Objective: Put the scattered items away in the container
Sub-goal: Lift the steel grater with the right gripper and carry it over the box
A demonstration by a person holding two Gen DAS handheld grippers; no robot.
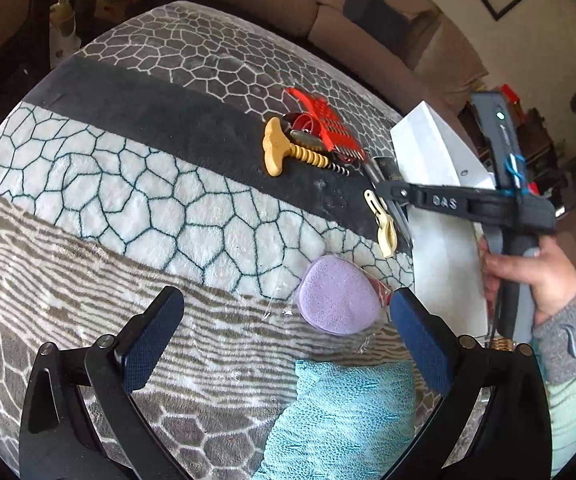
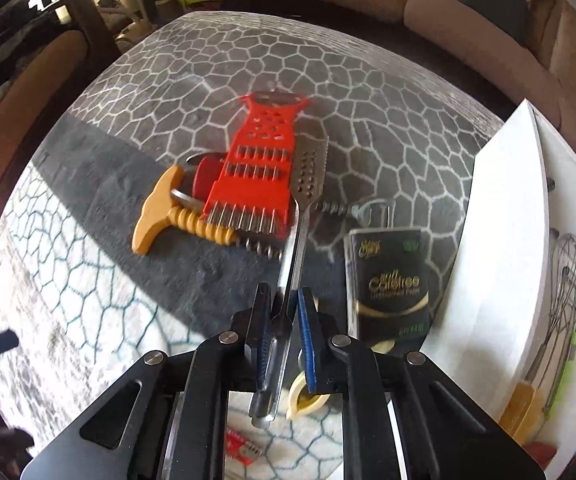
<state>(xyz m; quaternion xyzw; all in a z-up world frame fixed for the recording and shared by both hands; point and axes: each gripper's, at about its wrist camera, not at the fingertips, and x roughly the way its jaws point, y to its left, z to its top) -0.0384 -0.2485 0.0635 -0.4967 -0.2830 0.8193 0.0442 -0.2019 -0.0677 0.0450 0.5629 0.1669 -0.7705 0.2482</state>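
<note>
My right gripper (image 2: 282, 312) is shut on the handle of a small metal grater (image 2: 308, 176), whose perforated head points away over the red slicer (image 2: 260, 168). A yellow-handled corkscrew (image 2: 184, 220) and a black packet (image 2: 388, 284) lie on the blanket nearby. The white container (image 2: 504, 248) stands to the right and holds a whisk (image 2: 560, 280). My left gripper (image 1: 288, 320) is open above the blanket, with a purple sponge (image 1: 338, 296) in clear wrap just inside its right finger. In the left wrist view the right gripper (image 1: 384, 192) hovers beside the container (image 1: 432, 152), near a cream clip (image 1: 384, 224).
A teal cloth (image 1: 340, 420) lies under the left gripper. The patterned blanket (image 1: 128, 200) covers the surface. A beige sofa (image 2: 488, 12) curves behind it. A red-and-white packet (image 2: 244, 446) lies below the right gripper.
</note>
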